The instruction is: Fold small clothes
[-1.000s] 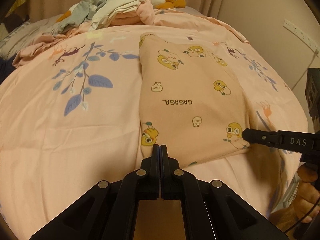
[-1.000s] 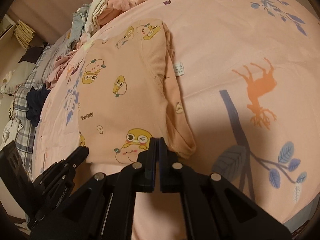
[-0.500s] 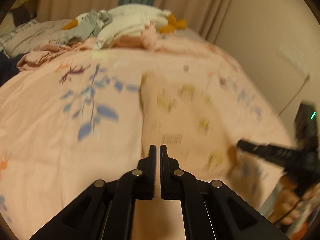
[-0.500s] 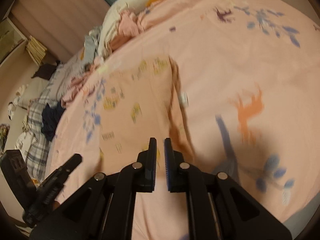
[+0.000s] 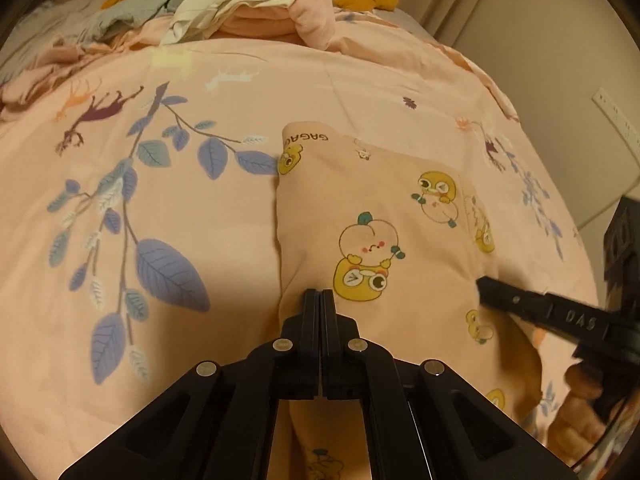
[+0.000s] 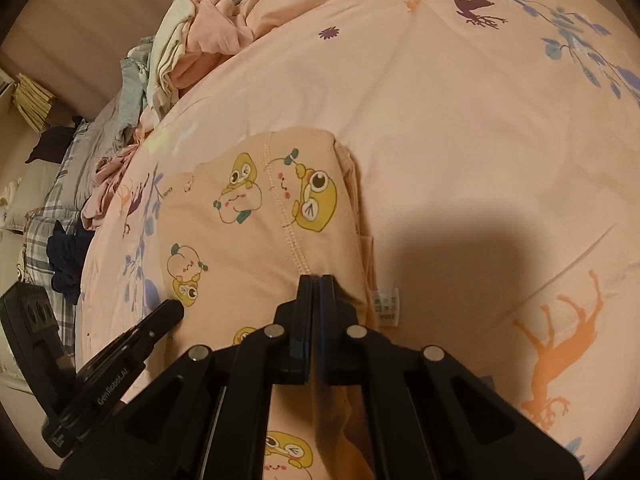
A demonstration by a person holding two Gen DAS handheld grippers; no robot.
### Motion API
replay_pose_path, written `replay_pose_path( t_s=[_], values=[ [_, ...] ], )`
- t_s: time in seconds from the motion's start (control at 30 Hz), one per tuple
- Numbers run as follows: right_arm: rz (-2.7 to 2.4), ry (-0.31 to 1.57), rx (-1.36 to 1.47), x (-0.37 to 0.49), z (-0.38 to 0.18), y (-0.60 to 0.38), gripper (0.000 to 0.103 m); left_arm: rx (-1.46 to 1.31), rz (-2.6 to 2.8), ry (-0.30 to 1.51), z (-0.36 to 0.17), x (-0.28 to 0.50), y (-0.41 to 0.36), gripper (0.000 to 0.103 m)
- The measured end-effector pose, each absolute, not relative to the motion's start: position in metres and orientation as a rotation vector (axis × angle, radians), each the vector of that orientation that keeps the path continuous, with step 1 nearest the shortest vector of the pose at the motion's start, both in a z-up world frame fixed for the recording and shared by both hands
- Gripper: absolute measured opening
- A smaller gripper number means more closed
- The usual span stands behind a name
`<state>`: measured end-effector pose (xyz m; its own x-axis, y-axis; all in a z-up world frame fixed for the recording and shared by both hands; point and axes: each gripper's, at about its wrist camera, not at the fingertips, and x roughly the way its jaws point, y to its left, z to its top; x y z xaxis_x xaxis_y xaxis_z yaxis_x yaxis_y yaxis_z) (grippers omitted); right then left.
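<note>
The left gripper (image 5: 321, 294) has its jaws closed on the near left edge of the garment (image 5: 380, 240), which lies half folded on the bed (image 5: 160, 320). The cloth looks light, soft and limp, so I think the corners are best to hold. The right gripper (image 6: 316, 280) is closed on the hem by the seam

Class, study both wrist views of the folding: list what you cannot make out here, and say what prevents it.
- Care label text, right wrist view: too small to read.
- Near edge of the cartoon-print garment, both views: hidden under the left gripper and right gripper.
- Clothes pile, left wrist view: cut off by the top edge.
</note>
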<state>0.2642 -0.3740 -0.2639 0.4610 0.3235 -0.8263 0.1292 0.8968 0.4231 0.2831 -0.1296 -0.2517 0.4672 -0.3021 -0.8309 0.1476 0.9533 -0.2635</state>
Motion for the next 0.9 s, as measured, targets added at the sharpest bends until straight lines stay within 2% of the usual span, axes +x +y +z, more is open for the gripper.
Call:
replay_pose_path(
  t_s=[0.2,0.3,0.4,0.43,0.47,0.67,0.73,0.8,0.9],
  values=[
    [0.148,1.089,0.460,0.258,-0.265,-0.382,0.001,-0.045,-0.162,1.020,-0.252,0.269,-0.129,0.000],
    [0.151,1.100,0.522,0.256,-0.267,-0.392,0.002,-0.059,-0.146,1.089,-0.265,0.264,-0.117,0.000],
    [0.157,1.099,0.559,0.250,-0.266,-0.400,0.005,-0.096,-0.160,1.074,-0.261,0.253,-0.104,0.000],
    [0.133,1.097,0.558,0.245,-0.264,-0.404,0.010,-0.111,-0.165,1.070,-0.257,0.251,-0.102,0.000],
    [0.106,1.097,0.548,0.242,-0.263,-0.407,0.019,-0.125,-0.171,1.059,-0.252,0.247,-0.099,0.000],
    [0.184,1.040,0.645,0.226,-0.259,-0.427,0.021,-0.146,-0.274,0.977,-0.217,0.227,-0.102,0.000],
    [0.192,1.032,0.658,0.222,-0.257,-0.430,0.032,-0.106,-0.265,0.957,-0.213,0.225,-0.108,0.000],
    [0.185,1.037,0.655,0.219,-0.256,-0.432,0.058,-0.060,-0.241,0.962,-0.214,0.226,-0.111,0.000],
    [0.225,1.027,0.682,0.217,-0.256,-0.434,0.060,-0.142,-0.332,1.048,-0.224,0.238,-0.108,0.000]
  ],
)
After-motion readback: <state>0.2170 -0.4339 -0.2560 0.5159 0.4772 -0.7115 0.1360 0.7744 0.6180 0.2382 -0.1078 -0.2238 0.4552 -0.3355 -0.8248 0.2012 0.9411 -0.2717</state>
